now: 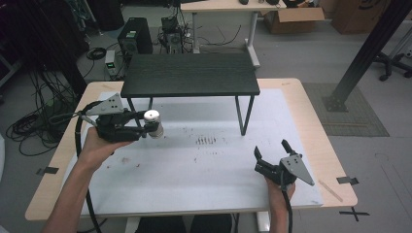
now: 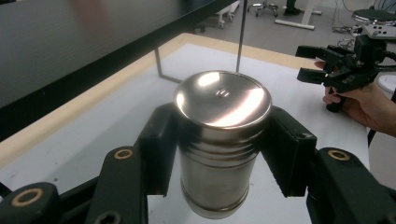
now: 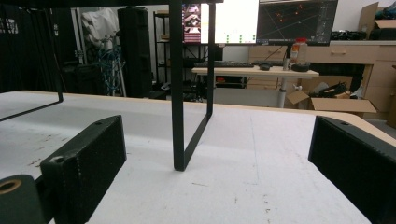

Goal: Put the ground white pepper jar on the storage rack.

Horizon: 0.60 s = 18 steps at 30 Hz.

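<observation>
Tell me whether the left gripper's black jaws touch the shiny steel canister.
Touching: in the left gripper view, the left gripper presses both pads against the steel canister's sides.

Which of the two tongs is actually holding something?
The left tongs: their pads clamp a shiny metal canister by its sides, lifted off the white table. The right tongs stand wide open with nothing between them.

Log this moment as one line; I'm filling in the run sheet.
left gripper: shut on steel canister, held clear of white table | right gripper: open, empty, low over table | black shelf: bare
</observation>
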Motion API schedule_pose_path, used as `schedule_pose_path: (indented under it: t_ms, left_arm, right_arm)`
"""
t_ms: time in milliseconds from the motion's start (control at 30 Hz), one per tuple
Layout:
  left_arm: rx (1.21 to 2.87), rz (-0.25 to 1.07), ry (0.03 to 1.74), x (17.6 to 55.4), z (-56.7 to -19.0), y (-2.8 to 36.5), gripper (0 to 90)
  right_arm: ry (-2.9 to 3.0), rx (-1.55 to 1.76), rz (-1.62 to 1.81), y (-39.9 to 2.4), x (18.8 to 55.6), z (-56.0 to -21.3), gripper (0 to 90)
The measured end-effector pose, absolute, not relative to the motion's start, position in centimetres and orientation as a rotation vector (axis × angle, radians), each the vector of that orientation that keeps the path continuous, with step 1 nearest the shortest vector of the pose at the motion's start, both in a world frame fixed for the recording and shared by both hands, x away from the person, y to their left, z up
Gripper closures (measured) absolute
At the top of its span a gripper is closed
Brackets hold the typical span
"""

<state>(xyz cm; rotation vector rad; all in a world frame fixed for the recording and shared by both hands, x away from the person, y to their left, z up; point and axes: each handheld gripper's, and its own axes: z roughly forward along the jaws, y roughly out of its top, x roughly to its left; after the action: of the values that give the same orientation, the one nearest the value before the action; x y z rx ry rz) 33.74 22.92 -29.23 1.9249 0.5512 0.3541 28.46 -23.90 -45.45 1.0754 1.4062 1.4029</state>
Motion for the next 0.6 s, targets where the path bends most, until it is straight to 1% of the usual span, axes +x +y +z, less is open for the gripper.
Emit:
schedule_pose_path:
  t_ms: [267, 600]
  left_arm:
    - [1.937, 0.357, 0.542, 34.5, -28.1, 22.5, 49.1]
    - [1.938, 0.352, 0.527, 36.3, -25.7, 21.9, 49.1]
  right_arm:
    - [1.407, 1.075, 1.403, -23.9, 28.5, -45.5, 3.8]
    - [1.407, 1.077, 1.403, -23.9, 28.5, -45.4, 3.9]
